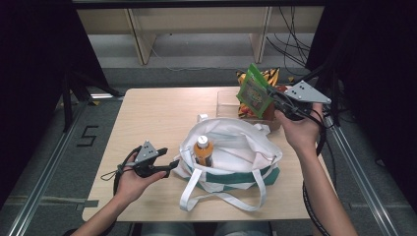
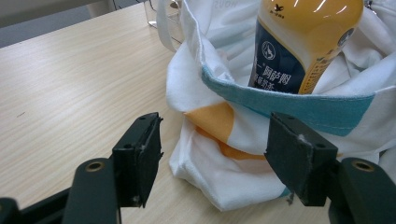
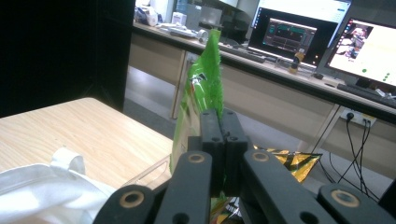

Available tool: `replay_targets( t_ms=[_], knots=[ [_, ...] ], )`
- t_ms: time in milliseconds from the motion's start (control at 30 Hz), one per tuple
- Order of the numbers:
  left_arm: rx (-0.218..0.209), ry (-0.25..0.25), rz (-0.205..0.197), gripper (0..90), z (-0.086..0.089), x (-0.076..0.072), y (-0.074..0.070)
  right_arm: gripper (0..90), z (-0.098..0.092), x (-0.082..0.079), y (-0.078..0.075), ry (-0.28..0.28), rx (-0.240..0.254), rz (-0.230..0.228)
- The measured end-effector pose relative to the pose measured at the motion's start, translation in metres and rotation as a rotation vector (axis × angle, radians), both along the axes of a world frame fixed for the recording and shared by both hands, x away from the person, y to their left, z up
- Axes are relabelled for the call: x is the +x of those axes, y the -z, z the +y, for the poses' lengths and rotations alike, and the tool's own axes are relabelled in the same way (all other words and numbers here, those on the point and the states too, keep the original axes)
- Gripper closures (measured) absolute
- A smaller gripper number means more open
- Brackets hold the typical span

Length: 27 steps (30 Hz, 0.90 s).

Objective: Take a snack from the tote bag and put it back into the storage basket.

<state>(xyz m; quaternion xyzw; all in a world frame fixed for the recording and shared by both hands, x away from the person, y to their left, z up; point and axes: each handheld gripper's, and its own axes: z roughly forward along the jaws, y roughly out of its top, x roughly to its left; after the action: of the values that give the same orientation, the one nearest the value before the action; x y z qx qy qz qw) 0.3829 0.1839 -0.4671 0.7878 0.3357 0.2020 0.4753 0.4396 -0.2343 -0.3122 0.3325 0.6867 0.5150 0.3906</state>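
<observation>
Green snack packet (image 1: 254, 91) is pinched flat between the closed jaws of the right gripper (image 1: 272, 97), lifted above the clear tray (image 1: 223, 100) near the table's (image 1: 152, 113) far right corner. One bottle (image 1: 203, 150) already stands in the white tote bag (image 1: 236, 157) near the front edge. The left gripper (image 1: 173, 164) waits with jaws wide apart and empty, just beside the bag. Packets remain in the tray.

Grey floor (image 1: 196, 73), lit monitors (image 3: 299, 32) (perhaps an office) behind.
</observation>
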Motion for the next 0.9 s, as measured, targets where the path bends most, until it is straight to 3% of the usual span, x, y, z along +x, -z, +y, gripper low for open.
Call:
replay_targets(
  t_ms=[200, 267, 900],
  knots=[
    [-0.002, 0.005, 0.001, 35.1, 0.000, 0.000, 0.000, 90.0, 0.001, 0.006, 0.002, 0.003, -0.003, -0.003],
    [0.000, 0.000, 0.000, 35.1, 0.000, 0.000, 0.000, 90.0, 0.001, 0.008, 0.002, 0.004, -0.018, -0.023],
    [-0.003, 0.005, 0.000, 35.1, 0.001, 0.000, 0.000, 90.0, 0.006, 0.019, 0.010, 0.009, -0.015, -0.007]
  ],
)
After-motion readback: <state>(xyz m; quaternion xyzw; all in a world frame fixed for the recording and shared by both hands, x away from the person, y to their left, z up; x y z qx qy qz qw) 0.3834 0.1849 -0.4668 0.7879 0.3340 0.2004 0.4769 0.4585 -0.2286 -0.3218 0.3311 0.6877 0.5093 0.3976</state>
